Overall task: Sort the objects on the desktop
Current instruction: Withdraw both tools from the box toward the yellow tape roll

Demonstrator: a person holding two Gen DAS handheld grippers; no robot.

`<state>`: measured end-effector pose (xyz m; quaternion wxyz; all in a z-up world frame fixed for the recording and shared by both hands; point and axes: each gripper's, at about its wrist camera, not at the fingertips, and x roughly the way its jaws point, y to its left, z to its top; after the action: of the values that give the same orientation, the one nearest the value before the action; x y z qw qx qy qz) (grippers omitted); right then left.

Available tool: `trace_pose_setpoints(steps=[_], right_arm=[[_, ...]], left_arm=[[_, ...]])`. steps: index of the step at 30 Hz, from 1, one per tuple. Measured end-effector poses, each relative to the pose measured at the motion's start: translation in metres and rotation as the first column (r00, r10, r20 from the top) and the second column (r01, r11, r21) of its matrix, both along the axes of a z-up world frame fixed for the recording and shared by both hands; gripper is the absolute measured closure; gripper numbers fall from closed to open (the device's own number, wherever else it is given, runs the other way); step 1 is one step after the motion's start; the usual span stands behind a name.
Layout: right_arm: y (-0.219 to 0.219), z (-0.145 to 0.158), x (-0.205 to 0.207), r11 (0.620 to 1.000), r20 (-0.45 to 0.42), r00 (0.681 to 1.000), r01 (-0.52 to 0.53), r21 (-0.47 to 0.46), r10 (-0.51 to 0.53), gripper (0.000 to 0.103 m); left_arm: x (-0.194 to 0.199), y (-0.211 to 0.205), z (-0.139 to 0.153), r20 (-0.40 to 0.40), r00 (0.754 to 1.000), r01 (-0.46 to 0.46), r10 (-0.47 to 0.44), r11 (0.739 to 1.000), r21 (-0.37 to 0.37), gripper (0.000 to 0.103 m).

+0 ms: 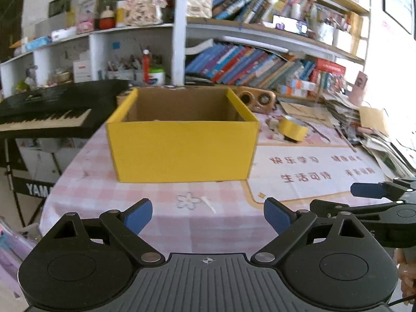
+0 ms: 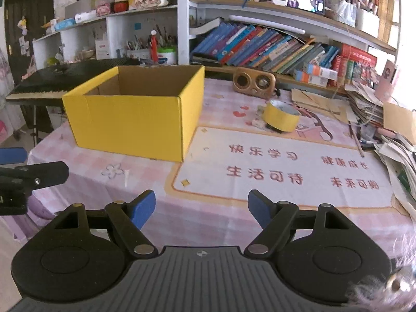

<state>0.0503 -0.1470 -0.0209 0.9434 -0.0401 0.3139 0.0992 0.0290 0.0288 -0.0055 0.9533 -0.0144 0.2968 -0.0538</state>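
Note:
An open yellow cardboard box [image 1: 182, 145] stands on the pink checked tablecloth, straight ahead of my left gripper [image 1: 208, 217], which is open and empty above the cloth. The box also shows in the right wrist view [image 2: 130, 124], ahead to the left. A yellow tape roll [image 1: 292, 128] lies right of the box, resting on small objects; it also shows in the right wrist view [image 2: 280, 116]. My right gripper [image 2: 202, 209] is open and empty over the white mat [image 2: 280, 166] with red characters. The box's inside is mostly hidden.
A brown radio-like case [image 2: 253, 82] stands behind the tape. Stacked papers and cardboard [image 2: 377, 119] crowd the right edge. A black keyboard [image 1: 44, 114] sits left of the table. Bookshelves [image 2: 273, 46] fill the back. The right gripper shows in the left wrist view [image 1: 369, 192].

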Motion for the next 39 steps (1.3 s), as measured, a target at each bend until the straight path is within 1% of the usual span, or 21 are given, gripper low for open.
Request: trace_pose_setpoints(steps=[9,17,22,30,39], right_arm=[[-0.032,-0.009,-0.002,0.995,-0.028,0.994,0.102,0.016,-0.101,0.024],[-0.060,-0.013,0.009,0.989,-0.052,0.988,0.145,0.027,-0.144,0.024],[-0.083,-0.015,0.023,0.984,-0.061,0.983,0.177,0.027,-0.175,0.024],[-0.123,-0.014,0.053,0.979,-0.083,0.976,0.203,0.007,-0.202,0.024],[-0.165,-0.016,0.097,0.981,-0.098,0.976,0.194,-0.019,-0.195,0.024]], left_arm=[[0.013,-0.031,-0.004,-0.012,0.995,0.104,-0.104,0.994,0.018,0.008],[0.035,-0.060,-0.006,-0.029,0.988,0.149,-0.149,0.989,0.018,0.008],[0.055,-0.086,-0.009,-0.044,0.981,0.188,-0.187,0.982,0.012,0.008],[0.090,-0.125,-0.015,-0.064,0.974,0.217,-0.217,0.976,-0.012,0.008],[0.130,-0.164,-0.021,-0.078,0.976,0.199,-0.202,0.979,-0.034,0.008]])
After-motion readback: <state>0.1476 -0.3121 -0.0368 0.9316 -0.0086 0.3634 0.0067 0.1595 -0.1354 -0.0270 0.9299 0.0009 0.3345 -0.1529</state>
